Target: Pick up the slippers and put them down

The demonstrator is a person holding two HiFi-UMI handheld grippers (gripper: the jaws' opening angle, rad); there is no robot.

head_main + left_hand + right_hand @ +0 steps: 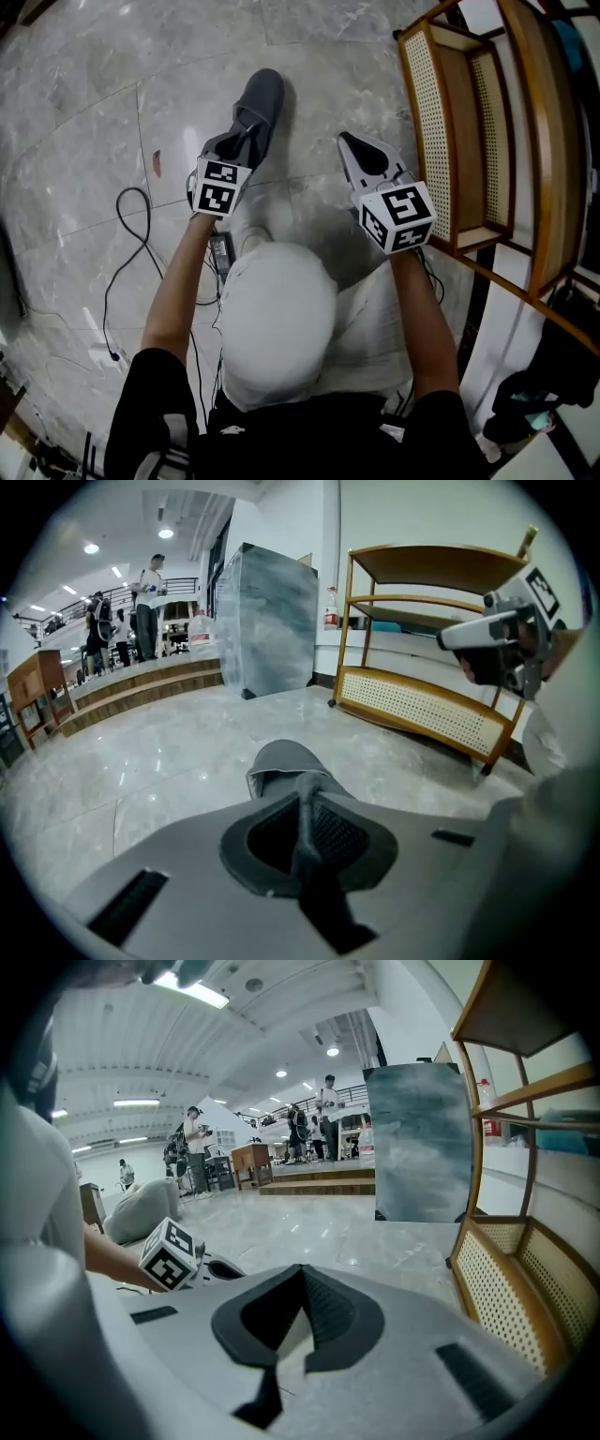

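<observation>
Grey slipper (281, 761) sticks out ahead, pinched in the left claw (305, 797).

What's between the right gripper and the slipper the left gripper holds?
Only bare marble floor, as the head view shows: nothing lies between the right gripper and the grey slipper pinched in the left gripper.

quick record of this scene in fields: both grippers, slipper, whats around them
left gripper: shut on the slipper's edge
slipper: grey, sticks out ahead of the left gripper, above the floor; contact unclear
right gripper: shut, empty
rack: wood with cane shelves, right of the right gripper
cable: black, on the floor at left
floor: grey marble
</observation>
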